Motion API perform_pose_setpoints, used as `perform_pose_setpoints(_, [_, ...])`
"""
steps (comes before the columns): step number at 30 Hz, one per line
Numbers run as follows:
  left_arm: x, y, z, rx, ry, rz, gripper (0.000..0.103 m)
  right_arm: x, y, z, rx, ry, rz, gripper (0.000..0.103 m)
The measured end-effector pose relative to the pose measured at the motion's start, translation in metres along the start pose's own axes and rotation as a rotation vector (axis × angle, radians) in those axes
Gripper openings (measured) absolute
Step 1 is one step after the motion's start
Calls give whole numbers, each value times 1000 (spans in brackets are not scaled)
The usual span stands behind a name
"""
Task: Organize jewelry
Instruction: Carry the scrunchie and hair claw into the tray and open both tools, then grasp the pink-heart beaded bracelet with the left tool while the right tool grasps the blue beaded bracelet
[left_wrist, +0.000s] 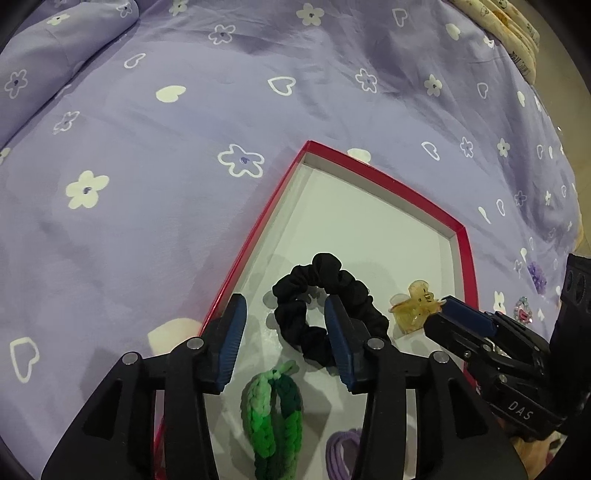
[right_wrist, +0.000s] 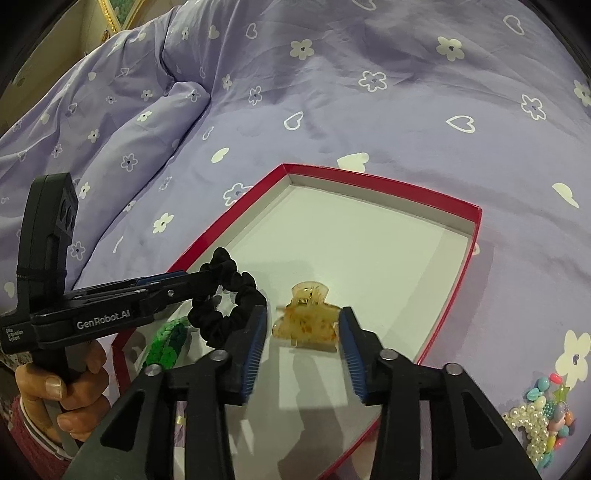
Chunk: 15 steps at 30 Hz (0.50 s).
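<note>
With both jaws parted and gripping nothing, left gripper (left_wrist: 286, 306) over black scrunchie (left_wrist: 325, 306), right gripper (right_wrist: 303, 325) astride amber claw clip (right_wrist: 304, 317), both pieces lying loose inside red-rimmed box (right_wrist: 384, 184): lift straight up, avoid dragging either piece.

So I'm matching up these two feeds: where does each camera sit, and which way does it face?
Left wrist: on the left gripper, looking down along its fingers at the black scrunchie in the red box; the right gripper enters from the right.
Right wrist: on the right gripper, looking down at the amber hair claw; the left gripper and the hand holding it show at left.
Shared: box, scrunchie, claw, green scrunchie, purple bedspread.
</note>
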<state>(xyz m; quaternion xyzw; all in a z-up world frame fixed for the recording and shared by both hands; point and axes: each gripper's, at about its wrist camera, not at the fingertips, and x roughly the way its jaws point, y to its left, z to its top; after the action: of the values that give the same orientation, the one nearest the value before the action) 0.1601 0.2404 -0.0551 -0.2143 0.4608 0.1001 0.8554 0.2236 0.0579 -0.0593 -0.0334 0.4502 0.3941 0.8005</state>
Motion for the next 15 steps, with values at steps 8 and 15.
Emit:
perform_pose_setpoints(8, [-22,-6,-4,-3,-21,-10,43,-32,-2,-5,23,-45,11,45])
perform_pose_setpoints(15, [-41,-32,-11,34,-49,-35,51,-76,-19,-19,78,-103,-9,51])
